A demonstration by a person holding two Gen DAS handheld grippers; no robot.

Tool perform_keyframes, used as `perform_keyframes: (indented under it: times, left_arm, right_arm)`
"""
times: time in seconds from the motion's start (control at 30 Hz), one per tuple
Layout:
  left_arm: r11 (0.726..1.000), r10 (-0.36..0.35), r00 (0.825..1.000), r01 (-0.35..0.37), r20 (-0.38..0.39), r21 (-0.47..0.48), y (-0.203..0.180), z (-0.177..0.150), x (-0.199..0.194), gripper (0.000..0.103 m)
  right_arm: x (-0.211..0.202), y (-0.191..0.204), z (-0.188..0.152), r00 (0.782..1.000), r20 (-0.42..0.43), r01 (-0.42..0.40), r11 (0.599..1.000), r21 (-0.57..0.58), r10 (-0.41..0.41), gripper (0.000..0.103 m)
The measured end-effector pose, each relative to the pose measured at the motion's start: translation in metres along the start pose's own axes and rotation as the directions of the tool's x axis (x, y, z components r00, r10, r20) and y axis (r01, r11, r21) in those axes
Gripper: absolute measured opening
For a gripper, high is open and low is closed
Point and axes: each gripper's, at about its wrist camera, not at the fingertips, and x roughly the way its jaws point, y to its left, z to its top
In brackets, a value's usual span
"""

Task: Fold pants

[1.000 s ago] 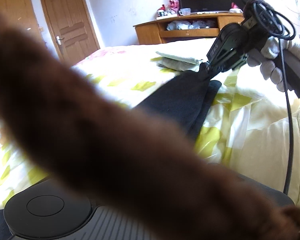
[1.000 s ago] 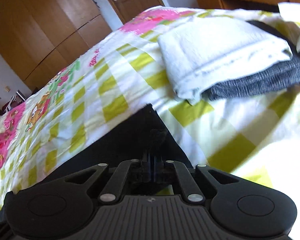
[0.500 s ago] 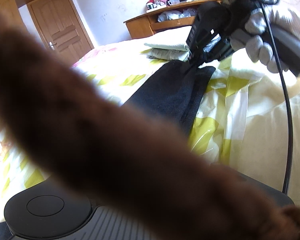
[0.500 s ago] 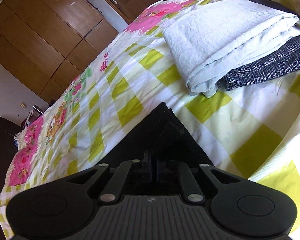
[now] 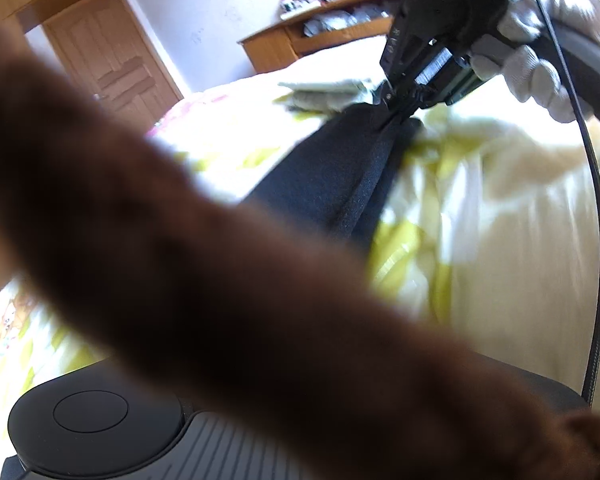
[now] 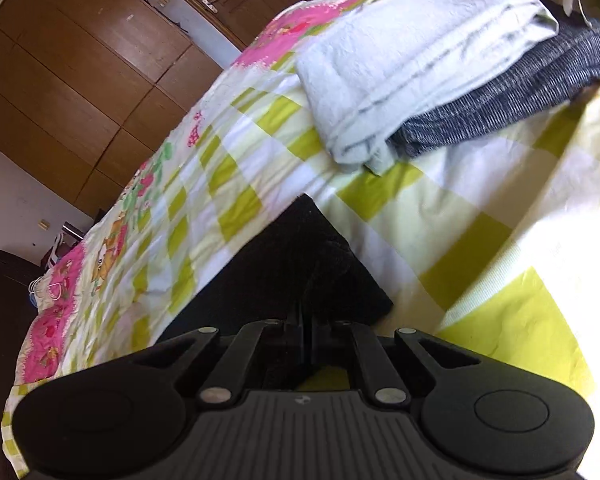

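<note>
Where brown fur (image 5: 204, 264) blocks, folded clothes (image 6: 428, 68) beside pants (image 6: 292, 264)

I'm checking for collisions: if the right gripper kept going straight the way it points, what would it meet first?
Probably the checked bedspread just past the black pants the right gripper pinches; farther on lies the folded pale cloth. Depth is unclear.

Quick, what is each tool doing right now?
Left tool: cannot tell, a blurred brown shape hides its fingers.
Right tool: closed on the black pants.
</note>
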Motion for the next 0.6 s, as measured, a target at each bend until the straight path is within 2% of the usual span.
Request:
perform_keyframes:
  times: [0.1,0.27,0.6]
  left_arm:
    - [1.0,0.004,1.0,-0.004,-0.001,0.006,-0.002,-0.001,0.0,0.008]
    - [0.999,-0.02,1.0,0.021,0.009,-0.037,0.007,-0.002,-0.001,0.008]
    - [0.999,-0.023,1.0,0.024,0.013,-0.044,0.005,-0.003,-0.001,0.008]
  right_arm:
    - [-0.002,-0.008,-0.001,1.0,-0.007,-0.016,0.999,0.052,0.017,0.023]
    - [-0.015,-0.009,-0.002,1.0,0.004,0.008,0.999,0.042,-0.008,0.028]
    - [-0.025,-0.02,-0.014,0.999,-0.029,-0.031,0.989,0.146,0.035,0.037]
